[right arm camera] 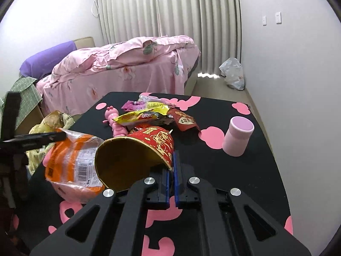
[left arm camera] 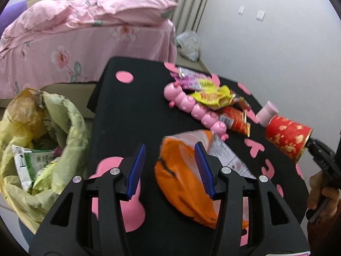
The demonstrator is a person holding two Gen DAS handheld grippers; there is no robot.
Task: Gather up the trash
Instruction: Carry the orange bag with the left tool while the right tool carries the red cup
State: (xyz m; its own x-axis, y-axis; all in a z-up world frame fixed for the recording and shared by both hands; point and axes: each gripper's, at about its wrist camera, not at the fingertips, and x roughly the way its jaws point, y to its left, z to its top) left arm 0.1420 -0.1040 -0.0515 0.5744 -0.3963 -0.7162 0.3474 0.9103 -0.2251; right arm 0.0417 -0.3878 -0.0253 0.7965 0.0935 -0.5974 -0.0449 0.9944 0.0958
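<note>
- Left wrist view: my left gripper (left arm camera: 170, 168) is spread wide, nothing pinched; one blue pad sits over the left side of the orange snack bag (left arm camera: 185, 183), the other over bare table (left arm camera: 127, 111).
- The bag lies flat just under and ahead of the fingers, so I judge I'm lined up to grab it next.
- The bin with the green liner bag (left arm camera: 42, 149) stands just off the table's left edge, beside this gripper, with a wrapper already inside — a short drop for trash.
- The pink caterpillar toy (left arm camera: 191, 108) lies past the orange bag, touching the wrapper pile (left arm camera: 215, 96); a toy, so probably stays.
- The red paper cup (left arm camera: 287, 136) hangs tilted at far right, held by my right gripper (left arm camera: 313, 143) at its rim.
- Right wrist view: my right gripper (right arm camera: 172, 183) is pressed together on the red paper cup (right arm camera: 138, 157), pinching the rim wall, one pad inside, one outside.
- The cup is on its side with its gold inside facing the camera, lifted off the table (right arm camera: 255, 170) — a rim grip keeps it carryable.
- The orange snack bag (right arm camera: 72, 162) lies just left of the cup, with the left gripper's finger (right arm camera: 42, 137) over its far edge.
- The pink jar (right arm camera: 237, 138) stands upright on the right, well apart from the cup; wrappers (right arm camera: 147, 115) sit beyond.
</note>
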